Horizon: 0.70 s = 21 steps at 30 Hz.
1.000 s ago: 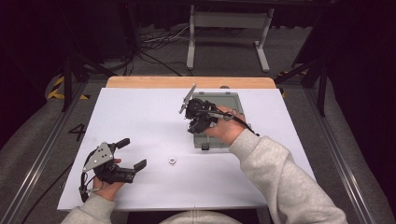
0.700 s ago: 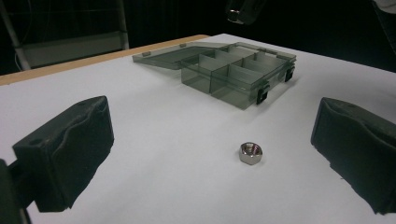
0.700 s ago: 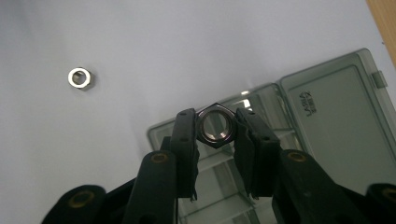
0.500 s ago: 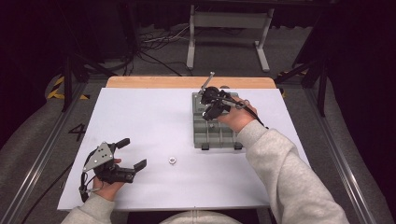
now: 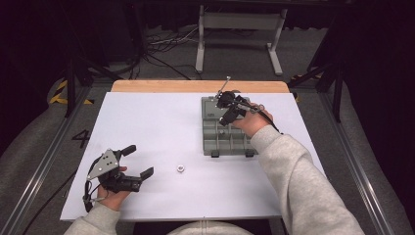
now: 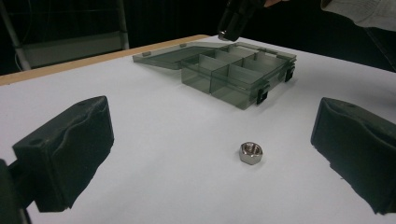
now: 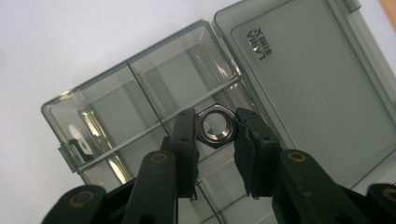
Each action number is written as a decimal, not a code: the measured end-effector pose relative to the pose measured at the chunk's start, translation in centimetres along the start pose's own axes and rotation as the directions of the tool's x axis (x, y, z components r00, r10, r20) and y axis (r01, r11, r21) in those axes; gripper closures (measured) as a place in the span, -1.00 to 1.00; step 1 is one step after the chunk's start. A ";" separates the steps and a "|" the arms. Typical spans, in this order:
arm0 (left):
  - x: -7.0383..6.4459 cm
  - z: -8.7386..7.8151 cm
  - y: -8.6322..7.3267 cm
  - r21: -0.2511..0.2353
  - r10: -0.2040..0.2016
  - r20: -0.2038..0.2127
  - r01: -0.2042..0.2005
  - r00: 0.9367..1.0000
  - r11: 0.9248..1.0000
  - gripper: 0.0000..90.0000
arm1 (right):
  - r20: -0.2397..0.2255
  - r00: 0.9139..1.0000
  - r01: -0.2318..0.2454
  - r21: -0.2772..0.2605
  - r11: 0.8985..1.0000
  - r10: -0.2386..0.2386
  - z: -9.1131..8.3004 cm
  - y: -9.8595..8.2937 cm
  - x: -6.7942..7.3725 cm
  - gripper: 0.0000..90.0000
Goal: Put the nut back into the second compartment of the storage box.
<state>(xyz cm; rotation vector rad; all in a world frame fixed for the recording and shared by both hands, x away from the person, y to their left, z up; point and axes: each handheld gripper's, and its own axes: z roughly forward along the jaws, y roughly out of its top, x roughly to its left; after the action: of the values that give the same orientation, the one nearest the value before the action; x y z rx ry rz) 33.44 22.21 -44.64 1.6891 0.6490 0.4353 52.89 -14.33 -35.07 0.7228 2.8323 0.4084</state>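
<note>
Right gripper [image 7: 215, 128] pinches a large hex nut [image 7: 215, 125] between its two pads, hanging above the open compartment box [image 7: 140, 116]. Straight below the nut runs a divider wall between compartments; the flat lid [image 7: 308, 84] lies open just to the gripper's right. Left gripper [image 5: 137, 164] sits low on the white table [image 5: 156, 122], jaws spread wide, holding nothing. A small hex nut [image 6: 251, 153] lies loose ahead of it between the jaws, the box well beyond.

The right tool [image 5: 226, 108] hovers over the open grey box [image 5: 218, 138]; a nut [image 5: 180, 169] lies near the left tool [image 5: 139, 160].
</note>
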 end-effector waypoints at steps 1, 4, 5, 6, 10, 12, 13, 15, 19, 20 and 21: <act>0.0 0.0 0.0 0.000 0.000 0.000 0.000 1.000 1.000 -1.00 | 0.000 1.000 -0.001 0.009 1.000 0.001 0.2 -0.1 -0.1 0.55; 0.0 0.0 0.0 0.001 0.001 0.001 -0.001 1.000 1.000 -1.00 | -0.003 1.000 -0.010 0.024 1.000 0.011 0.9 -0.4 -0.2 0.55; 0.0 0.0 0.0 0.001 0.000 0.001 0.000 1.000 1.000 -1.00 | -0.005 1.000 -0.013 0.035 0.999 0.014 1.2 -0.5 -0.3 0.55; 0.0 0.0 0.0 0.001 0.001 0.001 -0.001 1.000 1.000 -1.00 | -0.007 1.000 -0.014 0.038 0.999 0.015 1.4 -0.5 -0.3 0.55; 0.0 0.0 0.0 0.001 0.000 0.001 0.000 1.000 1.000 -1.00 | -0.016 1.000 -0.019 0.058 0.998 0.020 2.2 -0.7 -0.3 0.55; 0.0 0.0 0.0 0.001 0.000 0.002 0.000 1.000 1.000 -1.00 | -0.019 1.000 -0.019 0.071 0.997 0.020 2.6 -0.8 -0.3 0.55; 0.0 0.0 0.0 0.001 0.000 0.002 0.000 1.000 1.000 -1.00 | -0.019 1.000 -0.019 0.071 0.997 0.020 2.6 -0.8 -0.3 0.55; 0.0 0.0 0.0 0.001 0.001 0.002 -0.001 1.000 1.000 -1.00 | -0.024 0.999 -0.022 0.079 0.997 0.024 2.9 -0.8 -0.3 0.55; 0.1 0.0 0.0 0.001 0.009 0.000 -0.009 1.000 1.000 -1.00 | -0.023 0.999 -0.021 0.096 0.995 0.023 3.4 -0.7 -0.2 0.55; 0.1 0.0 0.0 0.000 0.008 0.000 -0.008 1.000 1.000 -1.00 | -0.022 1.000 -0.020 0.093 0.995 0.022 3.5 -0.8 -0.2 0.55; 0.0 0.0 0.0 -0.003 0.003 0.000 -0.003 1.000 1.000 -1.00 | -0.022 0.999 -0.022 0.092 0.996 0.024 3.5 -0.8 -0.2 0.54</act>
<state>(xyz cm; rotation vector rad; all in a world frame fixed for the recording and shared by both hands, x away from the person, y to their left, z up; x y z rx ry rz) 33.43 22.25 -44.63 1.6873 0.6453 0.4388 53.61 -14.32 -38.61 0.7732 2.8835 0.2935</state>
